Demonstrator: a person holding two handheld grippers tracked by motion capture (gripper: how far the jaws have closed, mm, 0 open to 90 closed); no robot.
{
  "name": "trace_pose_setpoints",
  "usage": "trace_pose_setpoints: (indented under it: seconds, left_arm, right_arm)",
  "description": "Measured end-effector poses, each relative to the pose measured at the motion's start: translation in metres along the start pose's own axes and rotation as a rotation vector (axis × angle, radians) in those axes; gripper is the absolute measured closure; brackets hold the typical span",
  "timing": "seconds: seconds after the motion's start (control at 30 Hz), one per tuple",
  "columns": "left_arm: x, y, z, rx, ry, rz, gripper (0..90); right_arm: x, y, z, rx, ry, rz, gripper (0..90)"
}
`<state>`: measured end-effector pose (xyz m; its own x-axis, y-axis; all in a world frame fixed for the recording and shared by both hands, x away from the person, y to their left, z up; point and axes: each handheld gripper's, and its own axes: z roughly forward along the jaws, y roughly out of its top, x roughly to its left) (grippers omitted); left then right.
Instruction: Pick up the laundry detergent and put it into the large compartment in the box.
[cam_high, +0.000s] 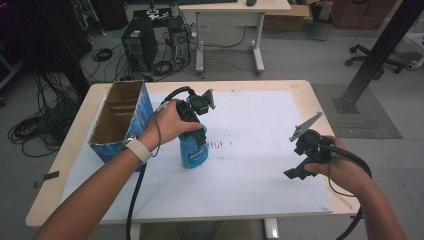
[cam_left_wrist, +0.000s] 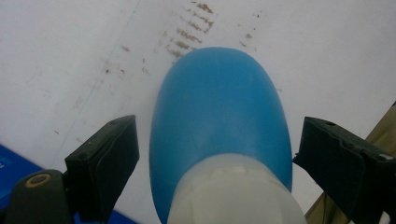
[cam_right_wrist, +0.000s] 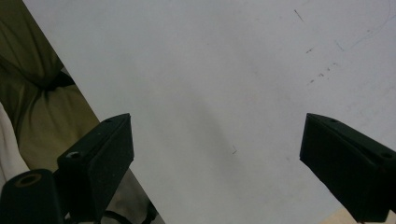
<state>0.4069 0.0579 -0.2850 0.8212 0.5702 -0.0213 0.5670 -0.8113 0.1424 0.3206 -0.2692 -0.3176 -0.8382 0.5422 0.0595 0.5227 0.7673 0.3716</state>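
Observation:
A blue plastic bottle (cam_high: 194, 151) with a white cap stands upright on the white sheet (cam_high: 260, 150), left of the middle. My left gripper (cam_high: 196, 134) comes down over its top, held in a hand. In the left gripper view the bottle (cam_left_wrist: 219, 112) and its white cap (cam_left_wrist: 233, 191) sit between the jaws of my left gripper (cam_left_wrist: 219, 163), with a thin gap on each side, so the pads do not press on it. My right gripper (cam_high: 296, 173) hovers over the sheet's right part. In the right gripper view, my right gripper (cam_right_wrist: 217, 163) stands open with nothing between its jaws.
An open cardboard box (cam_high: 120, 120) with blue sides and inner dividers stands at the table's left, close to the left hand. The sheet covers most of the wooden table (cam_high: 75, 130). Beyond the table are a computer tower (cam_high: 139, 45), floor cables and a white desk (cam_high: 235, 7).

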Motion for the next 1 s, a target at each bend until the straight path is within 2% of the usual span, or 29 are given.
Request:
trace_pose_setpoints:
  seconds: [0.37,1.0]
  left_arm:
    - [0.0005,0.0007,0.0045,0.007,-0.005,-0.002,17.0]
    - [0.0009,0.0007,0.0051,0.003,-0.006,-0.013,33.2]
  right_arm:
    - [0.0001,0.0,0.0009,0.0,0.003,-0.001,9.9]
    - [0.0001,-0.0009,0.0005,-0.001,0.002,0.001,9.9]
